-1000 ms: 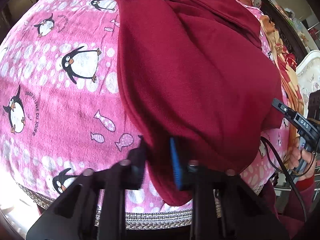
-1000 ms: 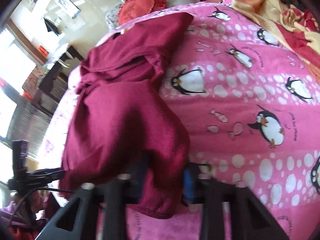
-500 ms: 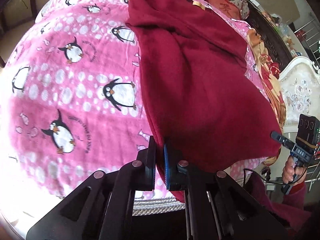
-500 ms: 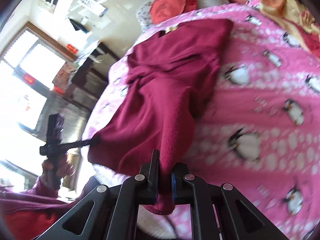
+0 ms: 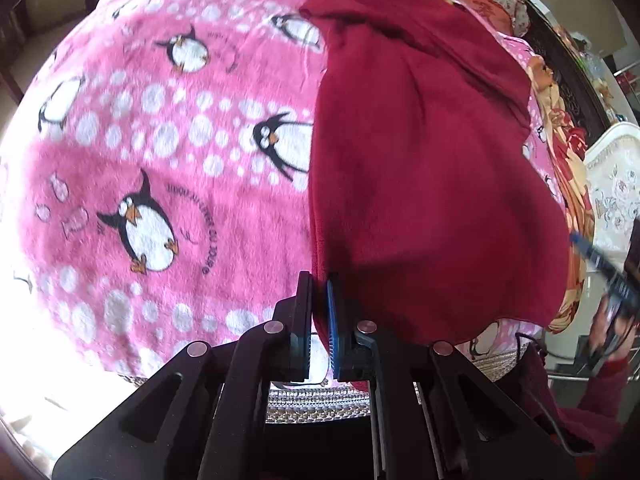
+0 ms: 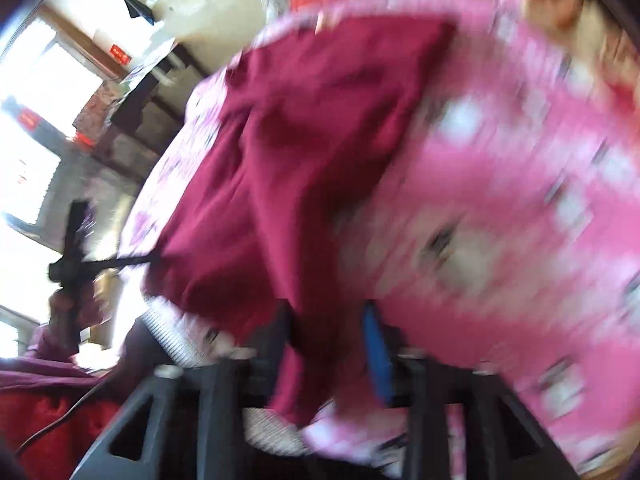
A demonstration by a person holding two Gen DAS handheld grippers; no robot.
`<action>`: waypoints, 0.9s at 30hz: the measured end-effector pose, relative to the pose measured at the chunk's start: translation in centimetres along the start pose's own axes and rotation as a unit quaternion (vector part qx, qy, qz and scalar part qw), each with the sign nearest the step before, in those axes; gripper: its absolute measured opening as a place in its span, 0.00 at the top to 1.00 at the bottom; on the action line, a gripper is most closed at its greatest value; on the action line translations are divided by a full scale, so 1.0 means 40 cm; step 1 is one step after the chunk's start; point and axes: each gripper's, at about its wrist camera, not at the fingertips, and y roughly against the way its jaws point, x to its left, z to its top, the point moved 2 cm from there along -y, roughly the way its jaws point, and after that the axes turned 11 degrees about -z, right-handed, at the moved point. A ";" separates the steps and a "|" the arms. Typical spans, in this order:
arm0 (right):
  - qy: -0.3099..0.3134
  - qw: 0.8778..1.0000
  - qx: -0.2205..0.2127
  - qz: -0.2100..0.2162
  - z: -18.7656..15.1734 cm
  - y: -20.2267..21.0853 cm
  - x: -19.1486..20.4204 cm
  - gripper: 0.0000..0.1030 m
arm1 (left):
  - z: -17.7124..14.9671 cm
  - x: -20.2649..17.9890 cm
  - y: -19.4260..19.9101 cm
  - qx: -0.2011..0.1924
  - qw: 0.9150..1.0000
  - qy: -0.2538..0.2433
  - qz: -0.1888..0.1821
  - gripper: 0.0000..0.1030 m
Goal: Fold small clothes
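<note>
Soft, limp maroon garment [image 5: 420, 168] draped at bed's near edge; left gripper [image 5: 319, 316] pinched its hem corner, right gripper [image 6: 332, 344] fingers were opening around cloth.

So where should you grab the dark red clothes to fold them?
Grab the dark red garment by its bottom hem, coming from the near edge of the penguin blanket. That edge hangs loose and thin there, so fingers can pinch it. The left gripper already pinches one corner there; the right gripper is opening, cloth between its fingers.
</note>
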 end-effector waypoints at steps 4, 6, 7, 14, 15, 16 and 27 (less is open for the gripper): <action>0.002 0.994 -0.094 -0.053 0.152 0.031 -0.036 0.52 | 0.010 -0.008 0.009 -0.003 1.000 -0.020 0.019 0.95; -0.004 0.988 -0.120 -0.096 0.222 -0.013 -0.050 0.52 | 0.007 -0.006 0.003 0.001 1.000 -0.019 0.022 0.95; 0.000 0.986 -0.121 -0.112 0.258 -0.041 -0.058 0.52 | 0.001 -0.002 -0.006 0.004 1.000 -0.013 0.021 0.95; 0.046 0.979 -0.112 -0.164 0.386 -0.226 -0.061 0.85 | -0.007 0.013 -0.015 0.014 1.000 0.013 0.010 0.95; 0.042 0.979 -0.116 -0.164 0.393 -0.231 -0.069 0.92 | -0.009 0.018 -0.013 0.015 1.000 0.015 0.009 0.95; 0.035 0.979 -0.122 -0.159 0.395 -0.226 -0.078 0.92 | -0.008 0.020 -0.016 0.018 1.000 0.016 0.010 0.95; 0.053 0.980 -0.059 -0.183 0.252 -0.231 -0.105 1.00 | -0.010 -0.012 -0.034 0.021 1.000 0.005 0.013 0.95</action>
